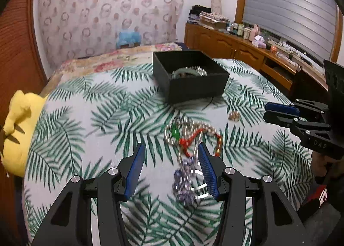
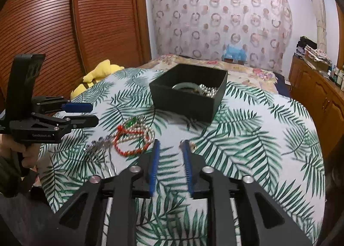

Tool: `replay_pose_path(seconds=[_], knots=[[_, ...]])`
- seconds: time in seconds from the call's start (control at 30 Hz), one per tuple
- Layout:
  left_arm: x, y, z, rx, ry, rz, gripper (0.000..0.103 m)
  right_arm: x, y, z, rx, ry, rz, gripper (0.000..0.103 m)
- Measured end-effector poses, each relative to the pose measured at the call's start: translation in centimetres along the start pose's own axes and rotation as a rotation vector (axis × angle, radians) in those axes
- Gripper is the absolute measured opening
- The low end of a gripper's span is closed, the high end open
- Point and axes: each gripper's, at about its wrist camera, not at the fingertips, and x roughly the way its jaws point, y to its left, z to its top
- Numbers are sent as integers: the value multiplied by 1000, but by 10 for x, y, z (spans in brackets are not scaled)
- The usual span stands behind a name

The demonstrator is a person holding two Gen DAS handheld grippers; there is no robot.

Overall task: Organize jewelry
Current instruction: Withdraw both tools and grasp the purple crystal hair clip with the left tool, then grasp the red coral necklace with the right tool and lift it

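A black open box stands on the palm-leaf cloth and holds a pale green bangle and a pearl string. A pile of jewelry lies in front of it: pearl strands, a green pendant, a red cord bracelet and a purple bead hair comb. My left gripper is open, its fingers either side of the pile. My right gripper is open and empty, just right of the pile. A small amber piece lies apart.
A yellow plush toy lies at the bed's left edge. A wooden wardrobe stands on the left. A wooden sideboard with bottles runs along the right. A patterned curtain hangs behind.
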Motion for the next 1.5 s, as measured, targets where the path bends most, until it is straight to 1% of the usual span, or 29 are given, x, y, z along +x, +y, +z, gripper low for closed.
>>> replay_pose_path(seconds=[0.17,0.27,0.3,0.33,0.4,0.5,0.6,0.7,0.8,0.87,0.9,1.07,1.23,1.37,1.5], knots=[[7,0,-14,-8,40,-12,49,5,5,-14,1,28,-5,29],[12,-1,-18,-18,57,-34,49,8,7,-20,0,48,-5,30],[12,-2,-19,-20,56,-41,47,10,7,-21,1,54,-4,30],[13,-2,-20,-22,57,-45,43,10,7,-22,2,58,-3,30],[17,-3,-20,-29,67,-52,38,11,8,-24,1,64,3,30],[22,-4,-20,-36,78,-59,33,13,12,-26,-5,70,7,30],[27,-3,-20,-44,94,-61,31,15,15,-26,-19,74,0,30],[27,-2,-21,-48,89,-62,30,15,16,-26,-22,80,1,30],[29,-6,-22,-28,86,-48,29,16,17,-26,-29,86,1,31],[29,-7,-21,-28,82,-52,26,16,17,-26,-31,89,0,31],[29,-7,-22,-29,80,-55,21,16,17,-26,-32,90,1,31],[25,-5,-22,-38,70,-59,20,17,20,-24,-41,95,8,31],[11,-1,-23,-49,19,-36,20,18,23,-19,-55,93,20,31],[-4,6,-22,-59,-29,-2,20,21,29,-11,-77,93,36,31],[-14,17,-21,-75,-51,24,20,31,36,-1,-99,107,66,31]])
